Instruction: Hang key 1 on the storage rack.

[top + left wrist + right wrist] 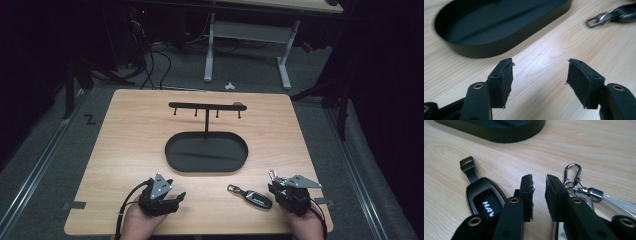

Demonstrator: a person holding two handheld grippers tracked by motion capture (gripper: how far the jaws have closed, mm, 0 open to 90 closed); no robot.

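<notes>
A black car key fob (pixel 255 198) with a metal loop lies on the wooden table (pixel 130 145) near its front edge. In the right gripper view the key fob (pixel 482 200) sits just left of my right gripper (pixel 539 182), whose jaws stand a narrow gap apart with bare wood between them. A silver carabiner clip (pixel 572 172) on a key ring lies just right of those jaws. My right gripper (pixel 276 187) is at the front right. My left gripper (pixel 176 191) rests at the front left; its jaws (pixel 540 72) are wide open over bare wood.
A black oval tray (pixel 172 150) sits mid-table, with a thin post and a hook bar (pixel 206 106) rising from its far side. The tray's wall (pixel 499 47) lies ahead of the left jaws. A white desk frame (pixel 285 70) stands beyond the table.
</notes>
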